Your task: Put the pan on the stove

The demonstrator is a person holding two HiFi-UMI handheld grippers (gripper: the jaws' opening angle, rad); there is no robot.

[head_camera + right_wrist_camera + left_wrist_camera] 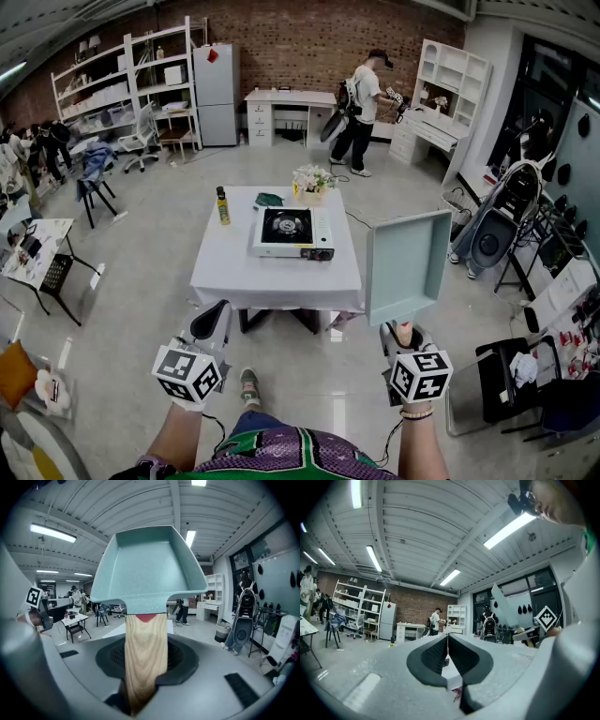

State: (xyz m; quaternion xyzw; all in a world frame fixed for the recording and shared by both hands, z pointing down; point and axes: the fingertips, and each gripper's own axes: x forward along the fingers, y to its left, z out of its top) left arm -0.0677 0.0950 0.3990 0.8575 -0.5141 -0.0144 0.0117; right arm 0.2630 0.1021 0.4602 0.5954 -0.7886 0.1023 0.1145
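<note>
A square pale teal pan (409,264) with a wooden handle (146,656) is held up in the air, right of the table. My right gripper (401,330) is shut on the handle, and the pan (147,569) rises above its jaws, tilted upward. A silver portable stove (292,232) with a black burner stands on the white table (234,272), well ahead of both grippers. My left gripper (208,323) hovers low before the table's front edge, shut with nothing between its pads (436,654).
On the table also stand a yellow-labelled bottle (223,205), a dark green item (269,199) and a flower bouquet (311,179). A person (361,111) stands at the back near white desks. Chairs and equipment crowd the right side (511,225); a small table (37,251) sits left.
</note>
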